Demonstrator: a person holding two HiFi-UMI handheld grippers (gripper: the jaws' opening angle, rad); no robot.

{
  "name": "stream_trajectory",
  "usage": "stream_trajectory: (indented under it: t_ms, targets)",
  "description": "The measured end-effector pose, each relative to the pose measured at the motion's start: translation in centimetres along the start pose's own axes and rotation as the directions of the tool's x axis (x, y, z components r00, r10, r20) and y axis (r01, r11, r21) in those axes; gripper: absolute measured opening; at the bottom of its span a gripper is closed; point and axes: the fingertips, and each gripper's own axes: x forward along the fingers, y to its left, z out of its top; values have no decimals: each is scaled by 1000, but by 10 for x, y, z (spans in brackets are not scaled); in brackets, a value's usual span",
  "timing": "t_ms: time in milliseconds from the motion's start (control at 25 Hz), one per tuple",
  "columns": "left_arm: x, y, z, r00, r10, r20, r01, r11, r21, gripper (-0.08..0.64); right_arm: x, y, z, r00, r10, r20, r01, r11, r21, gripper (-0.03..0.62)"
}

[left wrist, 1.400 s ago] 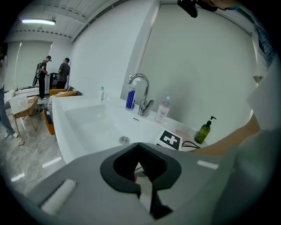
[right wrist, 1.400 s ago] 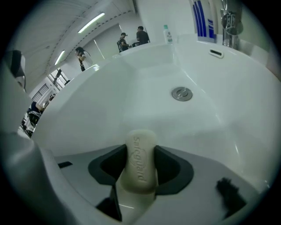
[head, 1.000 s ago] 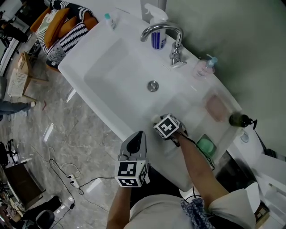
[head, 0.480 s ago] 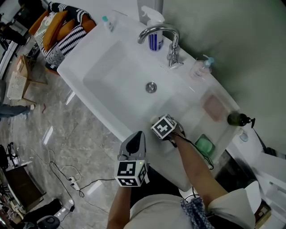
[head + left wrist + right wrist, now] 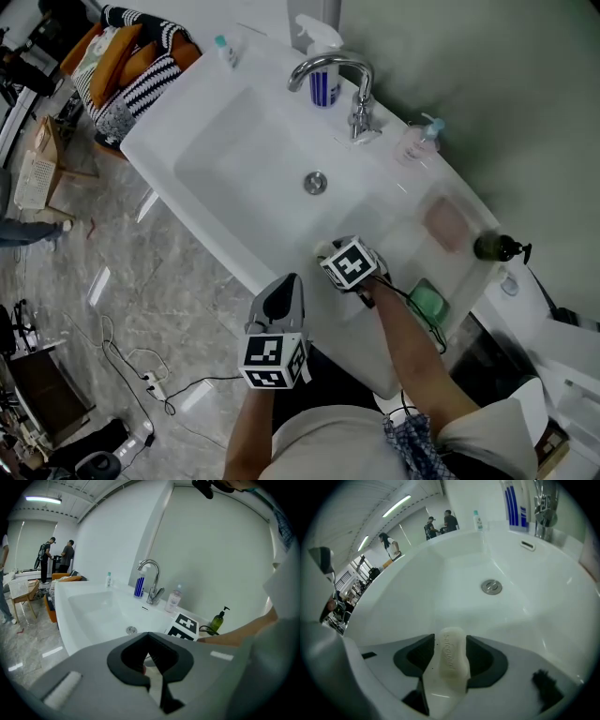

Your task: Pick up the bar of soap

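A white basin desk [image 5: 150, 131] runs ahead of the left gripper's [image 5: 289, 284] jaws, backed on its far side by a plain grey-green wall [image 5: 487, 84]. Below and left of those jaws lies a glossy grey marbled floor [image 5: 141, 281] with pale streaks of reflected light, and thin cables [image 5: 131, 361] trail across it. Far beyond the jaws, past the desk's left end, a heap of orange and black-and-white striped cushions [image 5: 141, 52] sits near a light wooden chair [image 5: 42, 159]. Overhead, well ahead, a strip light [image 5: 43, 499] glows on a white ceiling, and two people [image 5: 58, 557] stand at the room's far end.
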Motion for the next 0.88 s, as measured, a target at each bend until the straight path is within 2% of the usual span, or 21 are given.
stream_trajectory:
  t_ms: [360, 520, 760, 880]
  targets:
    - [-3, -17, 12, 998, -50, 27, 49, 998, 32, 6, -64, 6, 23, 993, -13, 119, 20, 998, -52, 212]
    - [-7, -25, 18, 997, -67, 44, 65, 996, 63, 6, -82, 20, 19, 990, 10, 141, -5, 999, -33, 212]
    - [-16, -36, 25, 995, -89, 55, 84, 993, 86, 2, -128, 33, 24, 953, -83, 293, 95, 995, -30, 212]
    - [-18, -37, 32, 992, -96, 86, 92, 994, 50, 5, -145, 40, 27, 937, -92, 338, 105, 994, -19, 212]
